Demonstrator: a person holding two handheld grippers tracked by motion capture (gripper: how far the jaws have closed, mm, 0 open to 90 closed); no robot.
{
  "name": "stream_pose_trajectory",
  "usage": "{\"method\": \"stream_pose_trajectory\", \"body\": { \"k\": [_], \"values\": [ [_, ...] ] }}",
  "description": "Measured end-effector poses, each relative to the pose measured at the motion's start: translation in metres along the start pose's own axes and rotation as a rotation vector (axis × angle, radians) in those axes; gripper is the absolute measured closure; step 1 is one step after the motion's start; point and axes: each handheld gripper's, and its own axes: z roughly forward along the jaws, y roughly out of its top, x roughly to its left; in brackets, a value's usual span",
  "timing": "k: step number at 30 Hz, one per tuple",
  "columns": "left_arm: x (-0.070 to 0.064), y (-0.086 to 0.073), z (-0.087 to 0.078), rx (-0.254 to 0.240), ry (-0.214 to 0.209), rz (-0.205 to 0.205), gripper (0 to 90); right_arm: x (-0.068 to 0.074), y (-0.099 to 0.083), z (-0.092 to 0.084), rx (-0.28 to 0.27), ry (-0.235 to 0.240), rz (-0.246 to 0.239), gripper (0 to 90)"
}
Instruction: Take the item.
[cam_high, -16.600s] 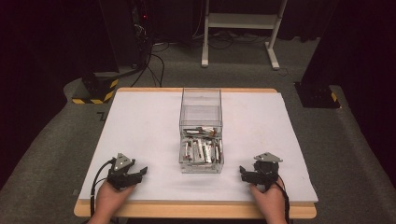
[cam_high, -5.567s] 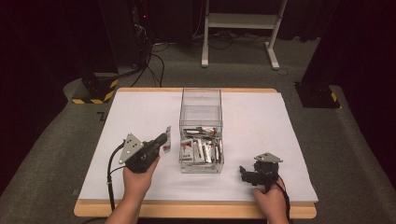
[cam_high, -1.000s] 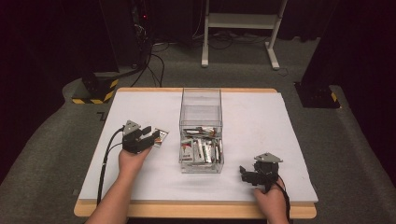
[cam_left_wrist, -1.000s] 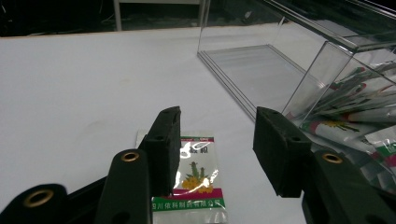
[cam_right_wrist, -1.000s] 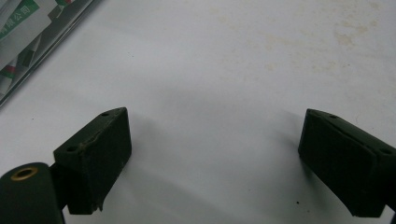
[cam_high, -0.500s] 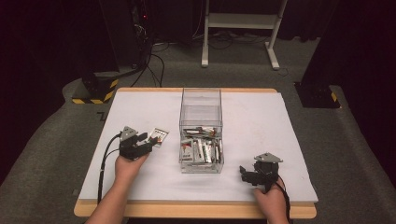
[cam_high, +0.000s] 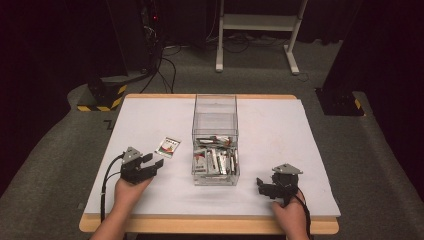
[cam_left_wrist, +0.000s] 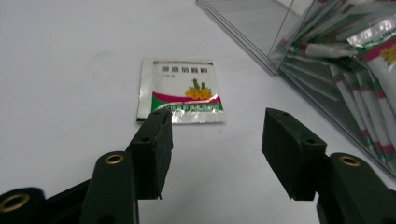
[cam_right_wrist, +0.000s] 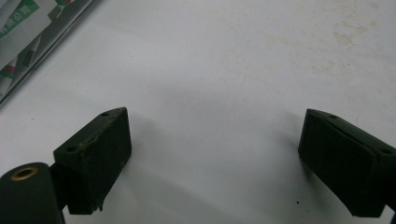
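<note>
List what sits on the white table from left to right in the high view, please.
Left gripper → loose sachet → clear box of sachets → right gripper.

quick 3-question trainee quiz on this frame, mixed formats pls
1. True or false: the left tongs are shut on the sachet.
2. The loose sachet lies: A) inside the clear box, B) flat on the white table to the left of the box, C) under the right tongs.
3. Fill in: the sachets in the box are piled at its ___ end, nearer the person.

Key: 1 false, open and apart from it; 2 B; 3 near.
</note>
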Motion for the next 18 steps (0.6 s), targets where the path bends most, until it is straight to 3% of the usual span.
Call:
{"method": "stream_pose_trajectory", "body": {
  "k": [1, 2, 3, 4, 8, 10, 11, 15, 18],
  "values": [
    [0.003, -0.002, -0.004, 0.026, 0.007, 0.034, 43.6, 0.000, 0.000, 0.000, 0.000, 0.000, 0.000, 9.2],
    [0.013, -0.003, -0.014, 0.147, 0.007, 0.193, 43.3, 0.000, 0.000, 0.000, 0.000, 0.000, 0.000, 9.2],
    [0.013, -0.003, -0.014, 0.147, 0.007, 0.193, 42.8, 0.000, 0.000, 0.000, 0.000, 0.000, 0.000, 9.2],
    [0.017, -0.004, -0.019, 0.203, 0.018, 0.270, 41.6, 0.000, 0.000, 0.000, 0.000, 0.000, 0.000, 9.2],
    [0.019, -0.015, -0.031, 0.242, 0.049, 0.341, 38.6, 0.000, 0.000, 0.000, -0.001, -0.001, -0.001, 9.3],
    [0.024, -0.021, -0.036, 0.293, 0.066, 0.366, 36.7, 0.000, 0.000, 0.000, -0.001, -0.001, -0.001, 9.3],
    [0.025, -0.023, -0.039, 0.291, 0.058, 0.339, 30.7, 0.000, 0.000, 0.000, -0.001, 0.000, -0.001, 9.3],
    [0.023, -0.026, -0.039, 0.301, 0.064, 0.374, 25.8, 0.000, 0.000, 0.000, -0.001, -0.001, -0.001, 9.3],
    [0.024, -0.026, -0.039, 0.305, 0.061, 0.367, 25.8, 0.000, 0.000, 0.000, -0.001, -0.001, -0.002, 9.3]
  ]
}}
